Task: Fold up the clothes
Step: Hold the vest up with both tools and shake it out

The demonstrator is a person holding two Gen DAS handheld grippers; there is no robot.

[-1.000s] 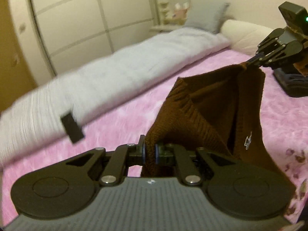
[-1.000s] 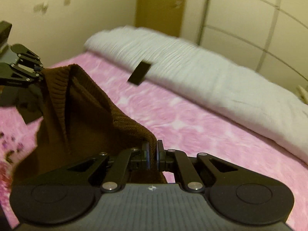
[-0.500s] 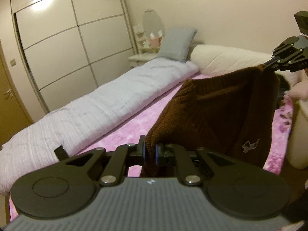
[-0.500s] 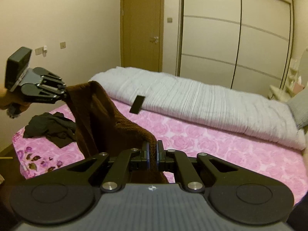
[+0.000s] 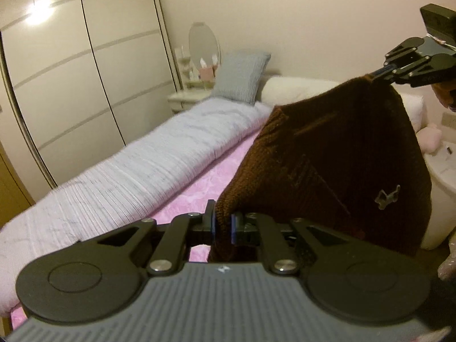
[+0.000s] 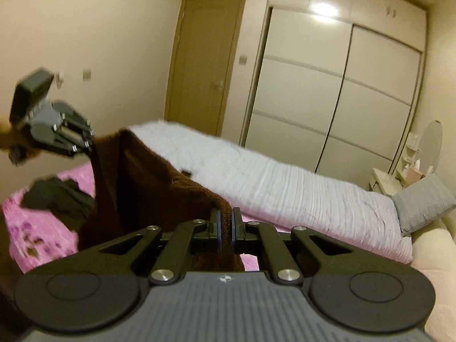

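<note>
A dark brown knit sweater (image 5: pixel 327 154) with a small grey logo hangs in the air above the bed, stretched between both grippers. My left gripper (image 5: pixel 222 225) is shut on one top corner of it. My right gripper (image 6: pixel 225 225) is shut on the other top corner. The right gripper also shows at the upper right of the left wrist view (image 5: pixel 382 72), pinching the sweater's edge. The left gripper shows at the left of the right wrist view (image 6: pixel 89 145), and the sweater (image 6: pixel 148 188) sags between the two.
A bed with a pink floral sheet (image 6: pixel 42 233) lies below. A rolled white duvet (image 5: pixel 136 176) runs along its far side, with a grey pillow (image 5: pixel 242 75) at the head. A dark garment (image 6: pixel 57 199) lies on the sheet. Wardrobe doors (image 6: pixel 342 99) and a nightstand (image 5: pixel 188 99) stand behind.
Both grippers have lifted the sweater higher off the bed and tilted up, so the views show more of the room. Both grips have held.
</note>
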